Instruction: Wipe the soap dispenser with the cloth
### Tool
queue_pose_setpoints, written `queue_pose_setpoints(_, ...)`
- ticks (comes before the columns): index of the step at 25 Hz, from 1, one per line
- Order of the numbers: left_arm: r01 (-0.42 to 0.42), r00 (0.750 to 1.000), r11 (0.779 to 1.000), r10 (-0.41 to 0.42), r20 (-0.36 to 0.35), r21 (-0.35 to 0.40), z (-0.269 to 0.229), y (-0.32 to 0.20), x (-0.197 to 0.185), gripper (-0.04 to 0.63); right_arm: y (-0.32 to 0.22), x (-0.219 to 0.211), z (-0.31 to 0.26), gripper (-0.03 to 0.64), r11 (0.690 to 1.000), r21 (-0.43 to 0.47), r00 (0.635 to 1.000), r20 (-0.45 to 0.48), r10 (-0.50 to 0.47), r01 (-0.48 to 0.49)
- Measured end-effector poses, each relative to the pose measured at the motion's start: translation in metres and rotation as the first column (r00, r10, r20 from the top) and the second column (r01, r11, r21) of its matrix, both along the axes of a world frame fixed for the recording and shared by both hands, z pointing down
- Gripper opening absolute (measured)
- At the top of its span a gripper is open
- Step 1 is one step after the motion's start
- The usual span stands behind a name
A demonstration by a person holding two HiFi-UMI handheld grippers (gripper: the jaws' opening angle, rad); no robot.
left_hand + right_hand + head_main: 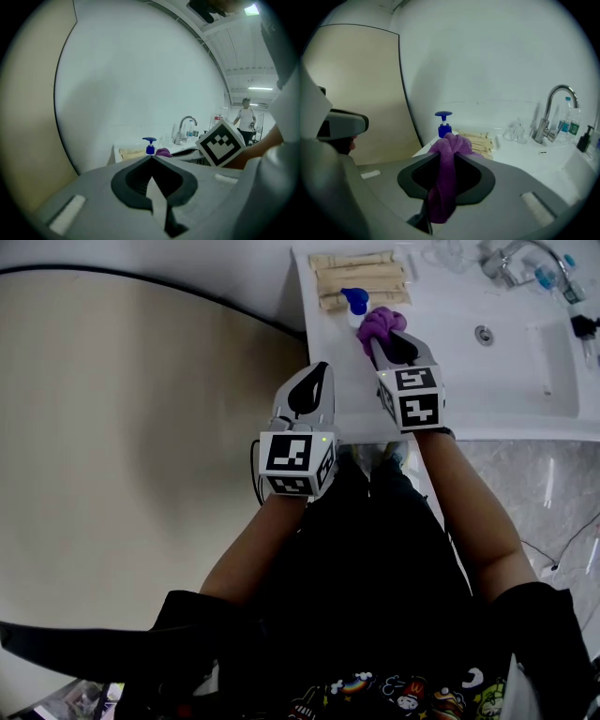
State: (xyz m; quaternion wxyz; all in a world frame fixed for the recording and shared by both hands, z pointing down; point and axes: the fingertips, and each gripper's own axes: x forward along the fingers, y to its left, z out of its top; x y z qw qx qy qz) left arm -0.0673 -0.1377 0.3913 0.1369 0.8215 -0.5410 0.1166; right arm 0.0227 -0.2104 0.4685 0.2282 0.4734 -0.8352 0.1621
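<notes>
White vanity counter (450,399) fills the upper right of our head view, and the soap dispenser (354,302) stands near its back left corner. Its blue pump head shows; the body below is mostly hidden behind the cloth. The purple cloth (382,324) is bunched just beside the dispenser, perhaps brushing it, though we cannot tell whether they touch. Our right gripper (394,345) has its jaws clamped on that cloth, which spills out past the tips and hangs down between them in the right gripper view. Our left gripper (319,371) hovers off the counter's front left edge with its jaws pressed together on nothing. We judge that the wiping is only about to start. To do it well, we should bring the loose bulge of cloth against the bottle's side rather than the hard jaw tips, and sweep around and down. We should go lightly over the pump so it does not squirt. A light bottle may slide or tip, so the free left gripper could steady it. Behind the dispenser lies a stack of tan flat packets (361,277); what they are we cannot say. Further right, a clear glass (515,131) looks empty and stands near the chrome faucet (548,112). The sink basin (534,362) holds nothing we can see but its drain.
</notes>
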Motion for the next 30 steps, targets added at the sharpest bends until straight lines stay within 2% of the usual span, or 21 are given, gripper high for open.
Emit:
queue_pose_setpoints(5,-0.02,1.0,1.0,0.02,0.003,-0.002,-0.003,0.004,-0.009,0.0,0.004,-0.006,-0.013,0.114,0.999,0.019,0.999,0.02,0.03,-0.031)
queue_pose_setpoints(15,-0.073,0.997,0.997,0.073,0.013,-0.026,0.0,0.017,-0.024,0.0,0.021,-0.013,0.019,0.113,0.996,-0.041,0.997,0.001,0.083,-0.083)
queue_pose_setpoints(23,-0.098,0.995,0.994,0.099,0.022,-0.05,0.016,0.027,-0.037,0.0,0.031,-0.028,0.053,0.113,0.992,-0.097,0.997,-0.026,0.077,-0.079)
queue_pose_setpoints(30,-0.088,0.996,0.995,0.088,0.0,-0.047,0.01,0.022,-0.053,0.0,0.043,-0.058,0.043,0.114,0.992,-0.121,0.999,-0.006,0.031,-0.032)
